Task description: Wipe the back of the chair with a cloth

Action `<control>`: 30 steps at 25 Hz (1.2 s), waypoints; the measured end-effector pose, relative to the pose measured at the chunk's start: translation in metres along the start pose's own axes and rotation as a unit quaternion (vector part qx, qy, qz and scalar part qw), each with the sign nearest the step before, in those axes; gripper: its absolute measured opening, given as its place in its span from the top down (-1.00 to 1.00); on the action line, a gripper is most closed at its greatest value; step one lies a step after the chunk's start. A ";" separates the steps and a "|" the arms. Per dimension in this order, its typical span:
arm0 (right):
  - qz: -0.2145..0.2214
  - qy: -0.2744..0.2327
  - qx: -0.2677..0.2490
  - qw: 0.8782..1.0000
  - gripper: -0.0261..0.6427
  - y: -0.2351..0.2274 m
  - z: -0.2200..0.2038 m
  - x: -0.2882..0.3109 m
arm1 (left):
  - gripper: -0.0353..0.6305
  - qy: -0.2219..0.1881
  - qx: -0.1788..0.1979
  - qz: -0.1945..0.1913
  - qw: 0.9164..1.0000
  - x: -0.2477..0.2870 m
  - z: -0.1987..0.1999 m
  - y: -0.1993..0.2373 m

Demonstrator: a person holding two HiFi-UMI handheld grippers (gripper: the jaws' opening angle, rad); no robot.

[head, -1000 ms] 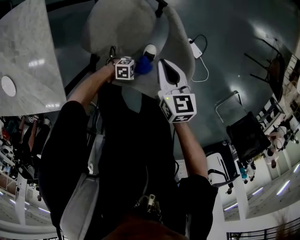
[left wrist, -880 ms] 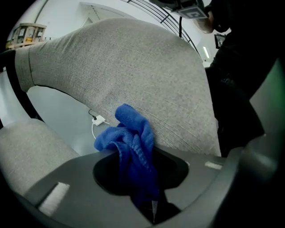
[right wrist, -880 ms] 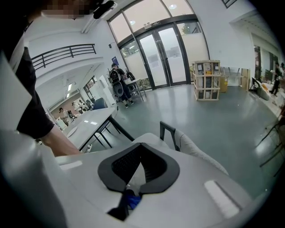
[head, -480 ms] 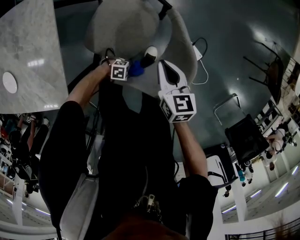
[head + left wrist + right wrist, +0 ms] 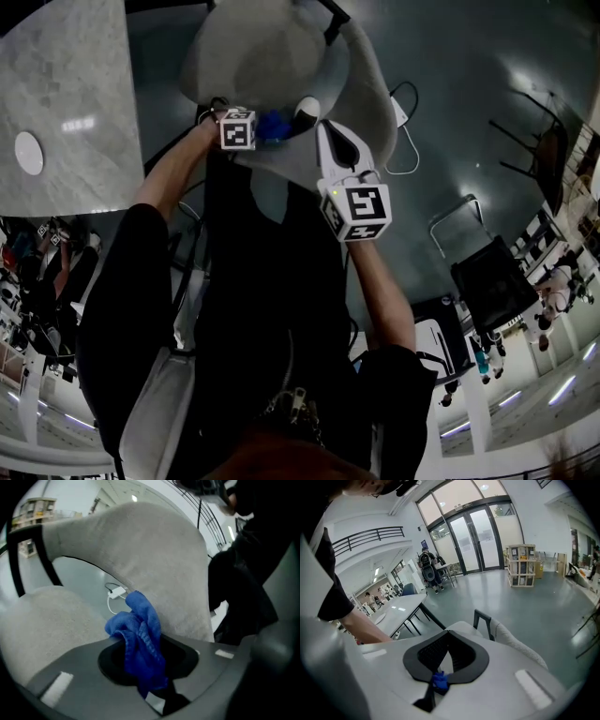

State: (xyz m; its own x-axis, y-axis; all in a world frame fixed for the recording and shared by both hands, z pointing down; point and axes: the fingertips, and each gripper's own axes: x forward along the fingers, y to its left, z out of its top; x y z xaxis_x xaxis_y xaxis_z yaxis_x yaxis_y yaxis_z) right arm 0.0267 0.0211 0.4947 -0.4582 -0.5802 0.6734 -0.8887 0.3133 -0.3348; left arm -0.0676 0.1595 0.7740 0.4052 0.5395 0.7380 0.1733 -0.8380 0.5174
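While head view hides its jaws behind marker cube (image 5: 237, 129), left gripper view shows left hand-held gripper (image 5: 140, 667) clamped on blue cloth (image 5: 138, 639) at chair back (image 5: 154, 559). Right hand-held gripper (image 5: 446, 641): jaws together, empty. Since one second ago, cloth slid slightly left.

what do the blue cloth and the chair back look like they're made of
Blue cloth: probably terry or microfibre, matte, judging by its fuzzy ribbed pile and limp folds. Chair back: seemingly light grey woven upholstery, matte, with a fine grainy texture.
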 end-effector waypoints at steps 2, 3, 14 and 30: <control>0.009 -0.004 -0.003 1.000 0.91 0.005 0.006 -0.004 | 0.54 -0.078 -0.072 0.040 0.994 -0.034 0.027 0.019; 0.013 -0.007 -0.005 1.000 0.91 0.008 0.010 -0.006 | 0.54 -0.132 -0.115 0.058 0.983 -0.056 0.042 0.029; 0.093 -0.072 -0.069 0.991 0.91 0.028 0.085 -0.032 | 0.54 -0.455 -0.261 0.303 0.796 -0.301 0.126 0.046; 0.177 -0.086 -0.185 0.963 0.92 0.106 0.075 -0.084 | 0.53 -0.484 -0.315 0.529 0.622 -0.391 0.133 -0.108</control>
State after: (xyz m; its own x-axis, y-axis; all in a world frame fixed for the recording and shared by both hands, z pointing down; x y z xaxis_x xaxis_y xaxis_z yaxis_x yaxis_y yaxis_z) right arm -0.0301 0.0466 0.3528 -0.7557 -0.4931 0.4310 -0.6239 0.7421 -0.2451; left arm -0.1252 0.0277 0.3719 0.3966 -0.8439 0.3612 -0.9123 -0.3186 0.2573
